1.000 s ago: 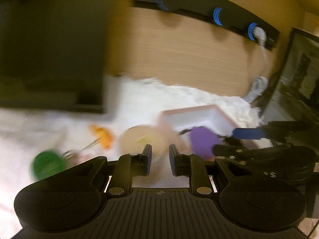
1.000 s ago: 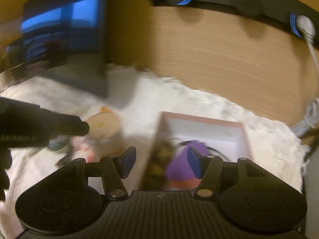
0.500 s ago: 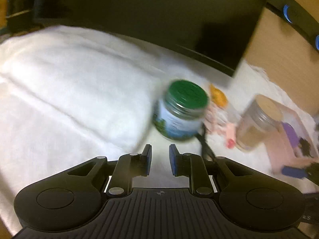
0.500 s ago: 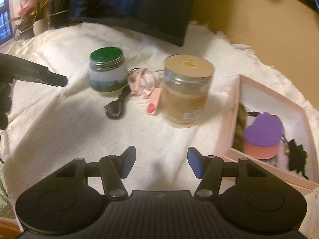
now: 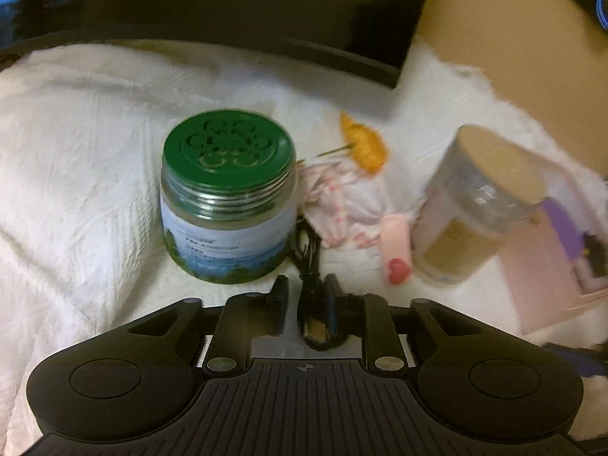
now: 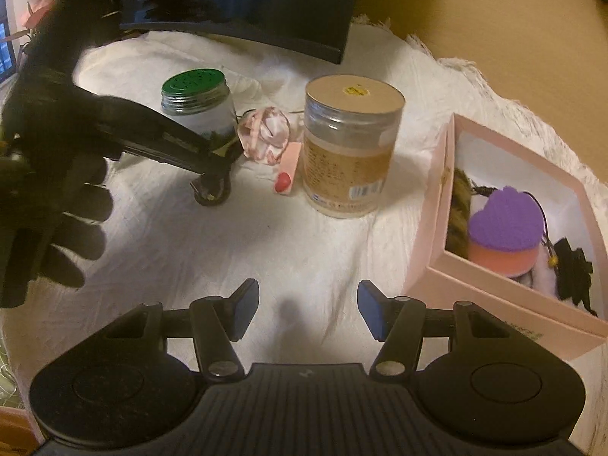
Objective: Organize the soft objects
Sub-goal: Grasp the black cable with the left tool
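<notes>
A black hair tie with a small gold piece [image 5: 312, 315] lies on the white cloth between the fingers of my left gripper [image 5: 304, 296], whose jaws stand narrowly apart around it; it also shows in the right wrist view [image 6: 212, 190] under the left gripper's tip. A pink-white scrunchie [image 6: 266, 133] and a pink clip with a red end [image 6: 287, 169] lie beside it. A pink box [image 6: 437, 277] at the right holds a purple heart sponge [image 6: 505, 220] and other soft items. My right gripper [image 6: 307, 309] is open and empty above bare cloth.
A green-lidded jar [image 5: 228, 193] stands left of the hair tie. A tan-lidded clear jar [image 6: 349, 144] stands between the scrunchie and the box. An orange flower [image 5: 364, 144] lies behind. A dark monitor [image 6: 247, 3] stands at the back.
My left gripper swung from the box to the green jar and came down around the black hair tie. My right gripper drew back from the box and stays open.
</notes>
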{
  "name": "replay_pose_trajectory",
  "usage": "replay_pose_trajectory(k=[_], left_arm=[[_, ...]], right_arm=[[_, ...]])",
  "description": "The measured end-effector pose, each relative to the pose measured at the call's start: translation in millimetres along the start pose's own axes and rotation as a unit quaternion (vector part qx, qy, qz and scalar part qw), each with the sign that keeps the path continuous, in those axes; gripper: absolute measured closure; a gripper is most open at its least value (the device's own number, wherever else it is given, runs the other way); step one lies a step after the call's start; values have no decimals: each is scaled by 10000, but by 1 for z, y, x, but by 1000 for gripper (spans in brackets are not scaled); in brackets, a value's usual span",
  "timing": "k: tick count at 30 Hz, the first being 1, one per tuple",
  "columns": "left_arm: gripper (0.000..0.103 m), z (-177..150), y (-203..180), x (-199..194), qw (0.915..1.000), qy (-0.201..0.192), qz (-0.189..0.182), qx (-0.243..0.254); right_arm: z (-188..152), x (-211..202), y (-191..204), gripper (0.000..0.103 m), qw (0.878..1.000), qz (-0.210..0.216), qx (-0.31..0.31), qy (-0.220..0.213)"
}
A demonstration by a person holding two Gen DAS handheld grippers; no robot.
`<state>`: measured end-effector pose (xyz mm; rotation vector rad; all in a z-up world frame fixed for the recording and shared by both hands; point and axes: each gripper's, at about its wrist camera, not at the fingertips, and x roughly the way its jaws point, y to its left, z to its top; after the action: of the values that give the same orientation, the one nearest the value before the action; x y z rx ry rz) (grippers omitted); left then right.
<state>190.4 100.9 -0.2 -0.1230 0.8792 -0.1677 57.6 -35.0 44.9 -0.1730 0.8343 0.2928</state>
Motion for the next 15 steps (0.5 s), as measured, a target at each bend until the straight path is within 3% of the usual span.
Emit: replay_pose_trajectory(k=[5, 9, 13, 15], left_arm=[[73, -2, -4, 5, 9998, -86, -149, 143], [74, -1, 0, 4, 9994, -24, -279, 212], [81, -4, 14, 1, 9983, 107, -566, -86], [85, -5, 20, -3, 9972, 200, -682, -250]], right_arm=[[1, 0, 0, 45, 9999, -37, -121, -22], [19, -12, 15, 45, 9956, 79, -858, -356], [64, -25, 25, 46, 9857, 357, -1540, -577], [100, -23, 27, 46, 9826, 609, -1696, -445]])
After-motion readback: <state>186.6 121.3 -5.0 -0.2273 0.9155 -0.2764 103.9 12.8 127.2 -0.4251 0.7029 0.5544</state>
